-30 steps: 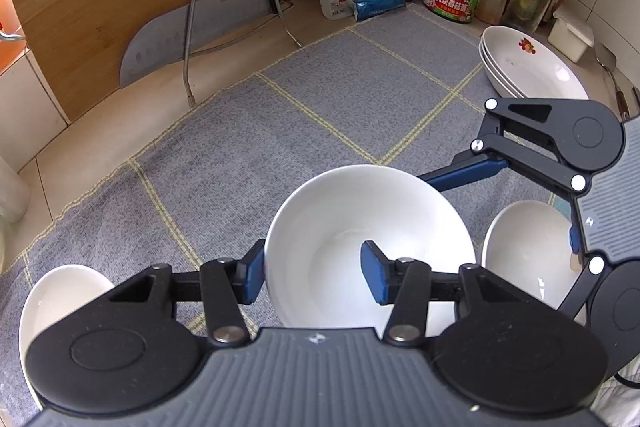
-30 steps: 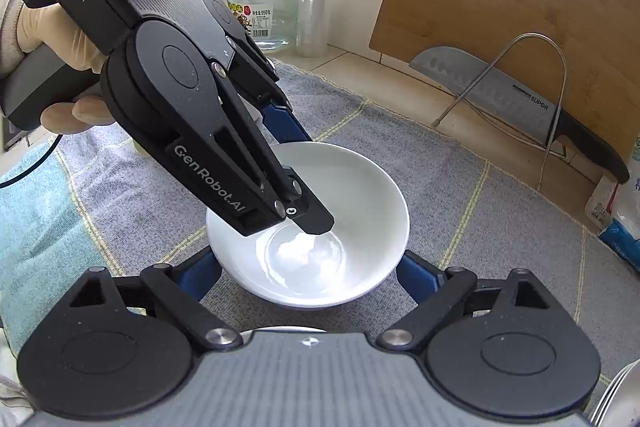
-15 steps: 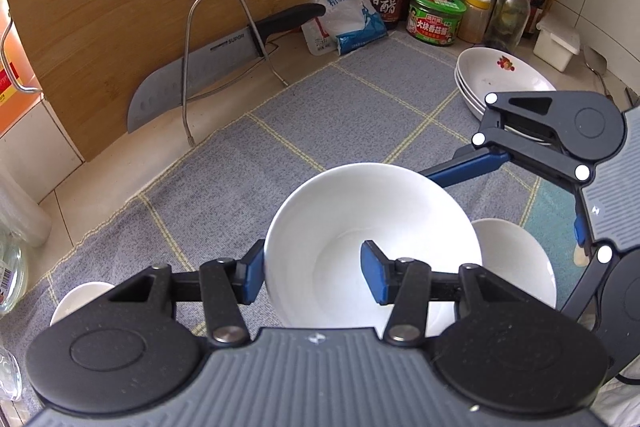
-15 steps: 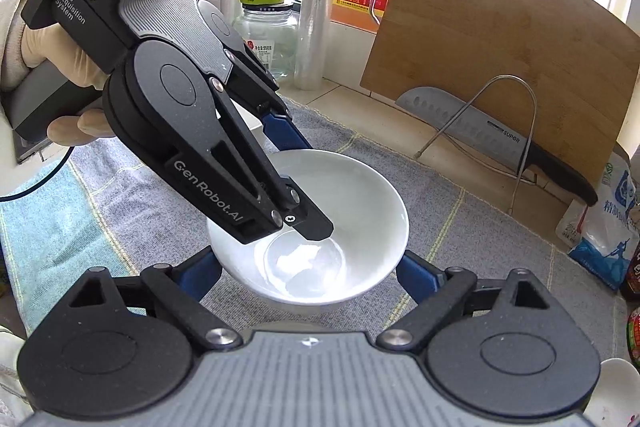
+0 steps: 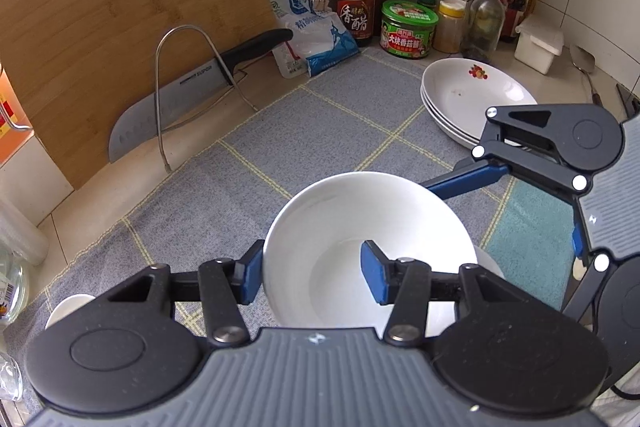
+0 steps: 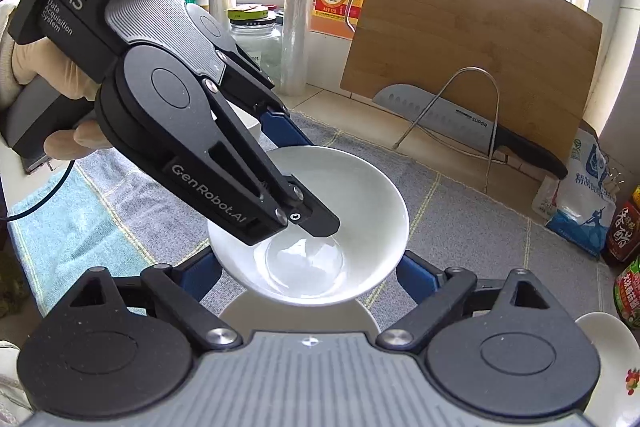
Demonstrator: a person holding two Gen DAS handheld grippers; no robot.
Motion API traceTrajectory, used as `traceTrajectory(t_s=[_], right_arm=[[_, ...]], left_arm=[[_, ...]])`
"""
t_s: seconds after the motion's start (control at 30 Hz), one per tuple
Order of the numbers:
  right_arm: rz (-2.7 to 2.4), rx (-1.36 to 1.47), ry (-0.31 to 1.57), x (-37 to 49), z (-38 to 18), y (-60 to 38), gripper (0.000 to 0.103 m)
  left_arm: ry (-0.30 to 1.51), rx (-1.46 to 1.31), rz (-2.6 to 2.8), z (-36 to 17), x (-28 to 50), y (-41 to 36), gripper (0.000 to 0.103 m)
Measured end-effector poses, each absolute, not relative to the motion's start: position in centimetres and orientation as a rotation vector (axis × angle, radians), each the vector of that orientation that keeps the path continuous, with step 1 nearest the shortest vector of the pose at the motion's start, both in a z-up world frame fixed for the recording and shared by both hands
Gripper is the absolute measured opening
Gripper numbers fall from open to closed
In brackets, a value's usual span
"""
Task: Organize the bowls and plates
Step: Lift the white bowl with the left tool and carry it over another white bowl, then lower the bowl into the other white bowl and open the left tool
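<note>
A white bowl (image 5: 340,227) (image 6: 352,195) hangs above the grey cloth, held from two sides. My left gripper (image 5: 314,271) (image 6: 304,179) is shut on its near rim, one blue pad inside and one outside. My right gripper (image 6: 312,271) stands wide, its pads pressed on the bowl's outer wall left and right; its far finger (image 5: 464,181) reaches the rim. Directly underneath sits a second white bowl (image 5: 490,267) (image 6: 300,315). A third, small bowl (image 5: 68,307) is at the lower left. Stacked white plates (image 5: 472,99) (image 6: 608,347) lie at the right.
A bamboo cutting board (image 5: 120,27) leans on the wall with a knife (image 5: 180,95) in a wire rack before it. Sauce bottles, a green jar (image 5: 408,31) and a salt bag (image 5: 312,35) crowd the back corner. A teal cloth (image 5: 532,227) lies beside the grey cloth (image 5: 320,131). A gloved hand (image 6: 48,67) holds the left gripper.
Both grippers have risen together with the white bowl held between them. The counter has dropped away, the bowl beneath has shrunk, and more of the back wall and bottles shows.
</note>
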State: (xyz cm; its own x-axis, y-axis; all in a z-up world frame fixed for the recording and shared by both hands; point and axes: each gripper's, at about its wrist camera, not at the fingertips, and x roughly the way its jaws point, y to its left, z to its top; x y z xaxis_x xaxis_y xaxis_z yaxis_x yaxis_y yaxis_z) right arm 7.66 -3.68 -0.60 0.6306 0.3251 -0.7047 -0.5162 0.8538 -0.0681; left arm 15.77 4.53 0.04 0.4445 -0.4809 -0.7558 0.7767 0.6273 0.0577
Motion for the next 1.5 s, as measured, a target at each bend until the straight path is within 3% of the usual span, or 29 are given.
traceTrajectory(t_s=[1.33,1.4,1.5], right_arm=[[0.506,-0.246,0.865,4.3,-3.4,-6.5,0.096],[0.506,-0.244,0.858,4.2,-3.5,-6.5,0.097],[0.512,-0.224,0.845,4.3,-3.3,-6.7,0.103]], left_arm=[[0.865,0.400,-0.872,-4.1,12.4,1.9,0.050],[0.860,0.391,-0.876,-4.1,12.4,2.0,0.053],[0.841,0.379,-0.865,-3.9,12.3,2.3,0.073]])
